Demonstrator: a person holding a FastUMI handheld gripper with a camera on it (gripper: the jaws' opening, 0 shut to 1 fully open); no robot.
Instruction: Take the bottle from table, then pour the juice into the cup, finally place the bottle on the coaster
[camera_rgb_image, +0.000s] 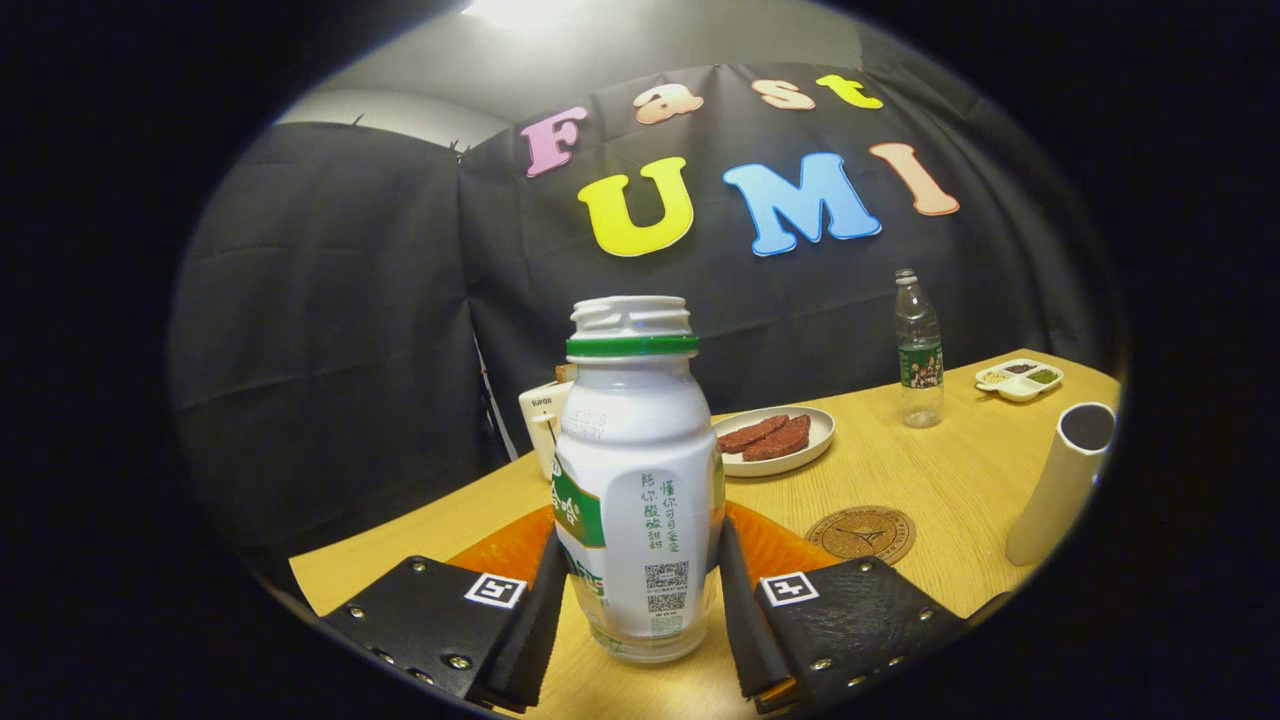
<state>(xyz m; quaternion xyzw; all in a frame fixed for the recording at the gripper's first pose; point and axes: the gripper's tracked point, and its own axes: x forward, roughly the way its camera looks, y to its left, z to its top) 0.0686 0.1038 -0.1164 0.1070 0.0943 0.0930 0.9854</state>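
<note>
I've got the hand-held gripper (640, 610) pinching the white plastic bottle (638, 480), upright; white cup (1062, 482) lies ahead-right, beyond the round cork coaster (861, 533).

table (960, 480) | coaster (861, 533) | plate (775, 442) | cup (1062, 482) | water bottle (919, 350)

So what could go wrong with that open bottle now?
1. The white juice bottle has no cap, and the gripper holds it low on its body, so a wobble might spill juice on the wooden table.
2. The white cup stands tall and narrow, so a bump while pouring could tip it.
3. The round coaster is small, so the bottle could land half off it.
</note>
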